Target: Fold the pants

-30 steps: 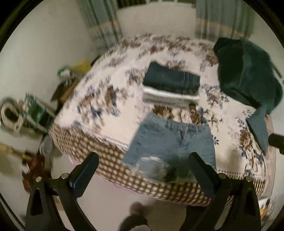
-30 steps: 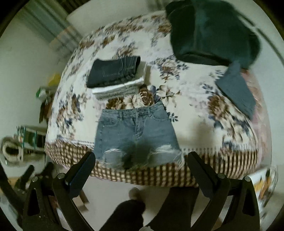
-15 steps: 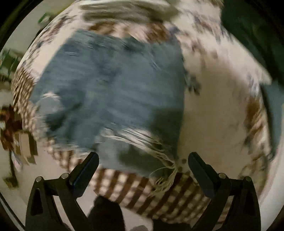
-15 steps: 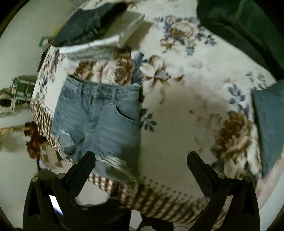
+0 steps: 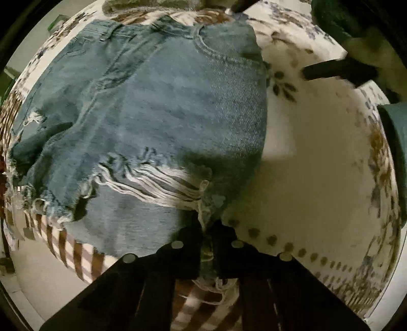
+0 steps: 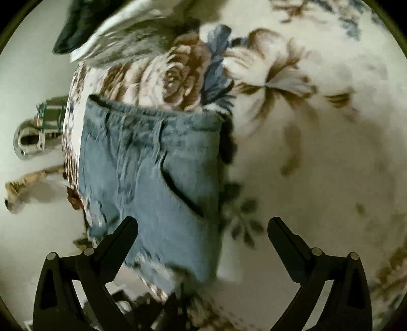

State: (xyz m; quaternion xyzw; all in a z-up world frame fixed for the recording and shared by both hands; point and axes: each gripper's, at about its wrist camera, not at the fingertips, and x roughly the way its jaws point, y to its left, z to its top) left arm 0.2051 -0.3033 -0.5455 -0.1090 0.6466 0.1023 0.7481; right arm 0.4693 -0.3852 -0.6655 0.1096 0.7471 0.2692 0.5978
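Light blue denim shorts [image 5: 157, 107] with frayed, ripped hems lie flat on the floral bedspread, hems at the bed's near edge. My left gripper [image 5: 207, 244] is shut on the frayed hem of the shorts' right leg at the bed edge. The shorts also show in the right wrist view [image 6: 152, 183], waistband away from me. My right gripper [image 6: 203, 231] is open, its fingers straddling the shorts' right side edge near the pocket, just above the fabric. A right gripper finger [image 5: 335, 71] shows in the left wrist view.
The floral bedspread [image 6: 318, 152] extends to the right with bare room. A stack of folded dark jeans and white cloth [image 6: 101, 30] lies beyond the waistband. A dark green garment [image 5: 356, 23] and a folded teal piece [image 5: 396, 142] lie at the right. Clutter [image 6: 38, 135] sits on the floor left.
Both grippers dropped from above the bed to the shorts. My left gripper has shut on the right leg's hem. My right gripper has moved in over the shorts' right edge, still open.
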